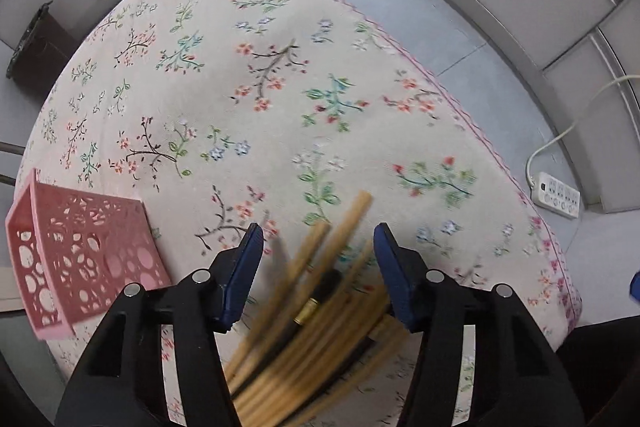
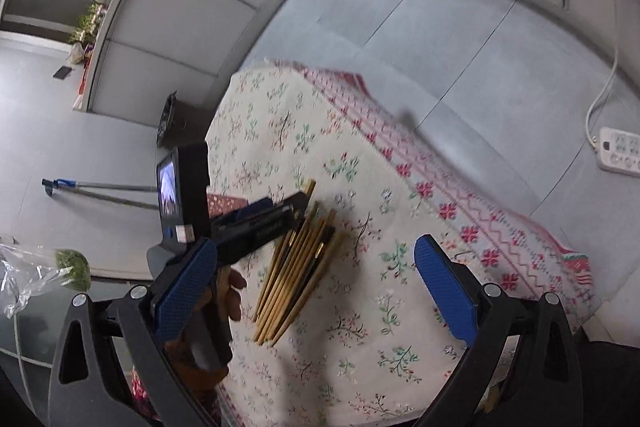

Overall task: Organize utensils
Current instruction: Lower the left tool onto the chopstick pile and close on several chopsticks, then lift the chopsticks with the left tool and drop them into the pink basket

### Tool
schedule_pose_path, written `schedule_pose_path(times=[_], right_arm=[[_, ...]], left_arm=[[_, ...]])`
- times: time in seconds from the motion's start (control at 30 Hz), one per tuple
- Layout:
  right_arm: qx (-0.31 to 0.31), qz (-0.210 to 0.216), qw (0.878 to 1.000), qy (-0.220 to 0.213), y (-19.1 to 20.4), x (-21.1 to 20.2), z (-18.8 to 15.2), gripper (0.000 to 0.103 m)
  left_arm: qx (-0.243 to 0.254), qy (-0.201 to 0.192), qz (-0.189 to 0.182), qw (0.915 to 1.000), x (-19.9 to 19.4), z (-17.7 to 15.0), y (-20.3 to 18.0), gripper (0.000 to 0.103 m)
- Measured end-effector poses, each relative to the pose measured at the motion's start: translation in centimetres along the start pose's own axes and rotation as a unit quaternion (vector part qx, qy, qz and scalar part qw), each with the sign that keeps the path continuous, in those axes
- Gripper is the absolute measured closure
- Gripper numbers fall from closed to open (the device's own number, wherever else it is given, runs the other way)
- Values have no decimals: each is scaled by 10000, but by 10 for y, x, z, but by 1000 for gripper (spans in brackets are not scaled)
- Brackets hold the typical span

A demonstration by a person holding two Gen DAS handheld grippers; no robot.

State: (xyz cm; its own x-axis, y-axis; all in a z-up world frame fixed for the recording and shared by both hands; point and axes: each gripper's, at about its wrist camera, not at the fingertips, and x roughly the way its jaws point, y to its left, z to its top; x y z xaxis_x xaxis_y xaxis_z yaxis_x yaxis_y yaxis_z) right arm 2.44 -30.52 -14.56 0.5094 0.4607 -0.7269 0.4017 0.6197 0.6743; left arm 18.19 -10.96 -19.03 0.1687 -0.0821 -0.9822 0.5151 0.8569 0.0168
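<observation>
A bundle of bamboo chopsticks (image 1: 316, 311) with one black gold-banded stick lies on the floral tablecloth (image 1: 248, 99). My left gripper (image 1: 319, 251) is open, its blue pads on either side of the bundle and apart from it. A pink perforated basket (image 1: 80, 259) lies on its side at the table's left edge. In the right wrist view the same chopsticks (image 2: 300, 263) lie fanned on the cloth, with the left gripper (image 2: 280, 215) over their far ends. My right gripper (image 2: 316, 279) is open and empty, held above the table.
The table (image 2: 360, 327) ends at a red-patterned hem (image 2: 460, 211) on the right, with grey floor beyond. A white power strip (image 1: 558, 195) and cord lie on the floor. A plastic bag with greens (image 2: 60, 267) sits at the left.
</observation>
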Motion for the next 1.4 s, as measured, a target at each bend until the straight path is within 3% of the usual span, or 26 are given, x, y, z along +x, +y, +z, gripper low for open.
schedule_pose_path(times=[0.1, 0.27, 0.53, 0.7, 0.77, 0.83, 1.0, 1.1, 1.2, 1.27, 1.33, 1.4], right_arm=[[-68, -74, 9998, 144, 3, 8, -2, 7], [-21, -127, 9994, 308, 0, 16, -2, 7], [30, -242, 9992, 317, -2, 18, 0, 7], [126, -282, 9989, 338, -6, 21, 2, 7], [118, -348, 9987, 347, -6, 24, 2, 7], [150, -473, 9981, 352, -7, 30, 3, 7], [165, -886, 9953, 351, -7, 53, 12, 7], [-91, -941, 9948, 379, 11, 69, 16, 7], [-510, -1284, 9900, 288, 31, 84, 12, 9], [-609, -1485, 9860, 454, 36, 99, 5, 19], [-536, -1587, 9833, 710, 33, 114, -1, 38], [-312, -1626, 9822, 883, 29, 129, -3, 47]], left_arm=[[-25, -20, 53, 10000, 0, 5, 8, 64], [129, 128, 250, 9995, 4, 8, 9, 78], [189, 370, 240, 9988, 24, 1, 10, 78], [121, 235, 10, 9997, 21, -2, 20, 79], [48, 184, -18, 9998, 21, -6, 23, 85], [88, 16, 81, 9999, 21, -8, 22, 90], [5, -1015, 179, 9947, -31, -39, 17, 92], [-30, -1669, 226, 9857, -85, -73, 13, 93], [-161, -2248, 364, 9736, -134, -107, 21, 94], [-254, -2595, 480, 9642, -162, -124, 26, 95], [-405, -2932, 452, 9541, -188, -145, 20, 96], [-513, -3251, 440, 9433, -210, -163, 20, 96]])
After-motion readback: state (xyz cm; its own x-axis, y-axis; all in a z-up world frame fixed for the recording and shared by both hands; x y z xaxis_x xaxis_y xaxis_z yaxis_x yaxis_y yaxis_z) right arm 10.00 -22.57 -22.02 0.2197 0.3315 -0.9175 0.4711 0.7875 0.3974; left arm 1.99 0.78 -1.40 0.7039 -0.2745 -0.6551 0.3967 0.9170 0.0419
